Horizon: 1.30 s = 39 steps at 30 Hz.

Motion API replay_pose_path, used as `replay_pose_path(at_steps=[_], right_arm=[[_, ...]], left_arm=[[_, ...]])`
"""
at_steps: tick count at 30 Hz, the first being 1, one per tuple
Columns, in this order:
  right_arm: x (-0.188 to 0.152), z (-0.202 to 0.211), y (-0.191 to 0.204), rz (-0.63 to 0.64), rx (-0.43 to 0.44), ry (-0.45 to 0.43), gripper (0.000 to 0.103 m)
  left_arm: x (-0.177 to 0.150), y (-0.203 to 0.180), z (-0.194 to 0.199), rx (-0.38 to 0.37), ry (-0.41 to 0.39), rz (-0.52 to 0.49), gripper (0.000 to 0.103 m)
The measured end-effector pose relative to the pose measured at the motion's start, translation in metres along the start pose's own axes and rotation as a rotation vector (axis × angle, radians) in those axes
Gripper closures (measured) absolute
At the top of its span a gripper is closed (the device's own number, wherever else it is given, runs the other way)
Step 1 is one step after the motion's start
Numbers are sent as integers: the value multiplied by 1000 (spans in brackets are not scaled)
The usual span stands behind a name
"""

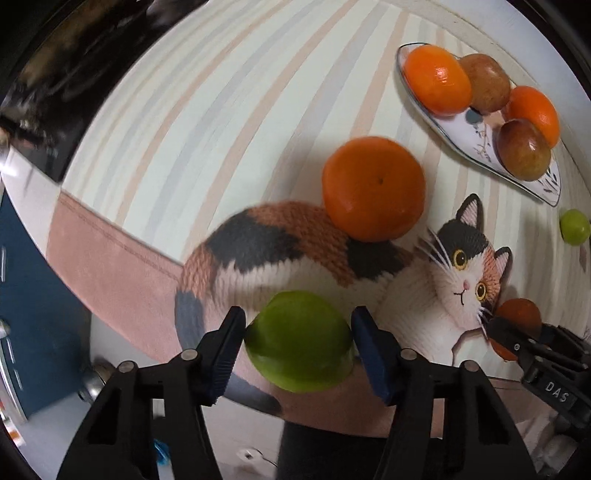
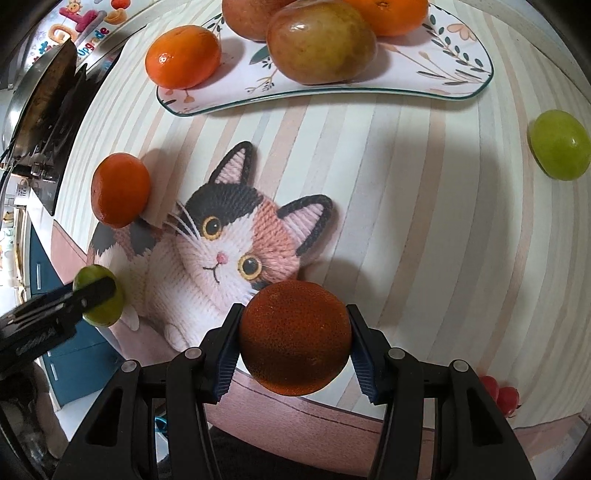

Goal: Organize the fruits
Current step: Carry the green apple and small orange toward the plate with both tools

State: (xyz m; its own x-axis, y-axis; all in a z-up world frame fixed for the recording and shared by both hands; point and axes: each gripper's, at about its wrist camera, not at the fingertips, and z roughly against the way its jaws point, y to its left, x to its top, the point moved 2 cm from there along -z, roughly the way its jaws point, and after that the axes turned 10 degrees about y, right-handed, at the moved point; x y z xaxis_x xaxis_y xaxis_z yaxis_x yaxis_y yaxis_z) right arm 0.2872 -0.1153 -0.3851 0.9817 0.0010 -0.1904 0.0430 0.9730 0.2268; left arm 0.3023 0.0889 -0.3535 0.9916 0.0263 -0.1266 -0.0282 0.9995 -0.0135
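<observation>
We see the left gripper (image 1: 298, 345) closed on a green fruit (image 1: 299, 341), one blue pad (image 1: 226, 354) pressed against each side of it, low over the pink front border of the cat-print mat (image 1: 122, 273). From the right wrist view the same green fruit (image 2: 99, 295) shows at the mat's left edge, partly behind the left gripper's black finger (image 2: 92, 291).

The right gripper (image 2: 294, 338) is clamped on a dark orange fruit (image 2: 294, 338), its pads (image 2: 227, 354) snug against both sides, near the mat's front edge and just in front of the printed cat's face (image 2: 236, 247). We cannot tell whether either held fruit touches the mat or hangs just above it.

A loose orange (image 1: 373, 188) sits on the cat's printed back, toward the middle of the mat. A second green fruit (image 2: 559, 149) lies alone near the mat's right edge, well apart from everything else.

At the far edge rests a floral plate (image 2: 461, 70) (glass-rimmed, with a curved outline). It carries four fruits: an orange (image 2: 183, 55) at its left end, two reddish-green fruits (image 2: 321, 40) in the middle, touching each other, and another orange (image 2: 388, 14) behind them.

A few small red fruits (image 2: 502, 397) show at the mat's front right corner, beside the right gripper's body.
</observation>
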Motion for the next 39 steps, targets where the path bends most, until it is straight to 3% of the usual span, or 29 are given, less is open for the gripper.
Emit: replay_pose_path(at_steps=[3,8,12,15,17,18,19,23,27,29,34,39], right_arm=[[-3,3,-2,4,-5,1,47],[-1,11,-6,-12,20,-23,48],[2,28,-18,-36,60,-51,48],[6,47,-31,-74,100,-90,48],[11,60,-41,-102,123,-118,48],[15,69,-50,-124,135,-139,48],[19,75,-57,-139,140,-155,48],[39,93,-82,-192,131,-195,48],[48,99,-101,-228,131,-202,48],[44,97,-109,-249,151,-203,48],[39,73,-112,-287,212,-178,48],[49,70,-115,-284,210,-170,48]], left_arm=[[0,-3,1,22,-14,-19,46],[-6,-11,10,-2,-26,-30,47],[-4,-31,31,-67,-46,-62,49],[5,-53,48,-75,-82,-100,51],[13,-66,54,-90,-92,-123,58],[16,-74,56,-106,-95,-137,72],[24,-84,60,-126,-98,-154,74],[54,-117,64,-153,-97,-202,74],[62,-112,70,-170,-110,-195,68],[64,-109,63,-171,-81,-182,62],[66,-121,36,-235,28,-154,62],[70,-155,31,-313,44,-149,62]])
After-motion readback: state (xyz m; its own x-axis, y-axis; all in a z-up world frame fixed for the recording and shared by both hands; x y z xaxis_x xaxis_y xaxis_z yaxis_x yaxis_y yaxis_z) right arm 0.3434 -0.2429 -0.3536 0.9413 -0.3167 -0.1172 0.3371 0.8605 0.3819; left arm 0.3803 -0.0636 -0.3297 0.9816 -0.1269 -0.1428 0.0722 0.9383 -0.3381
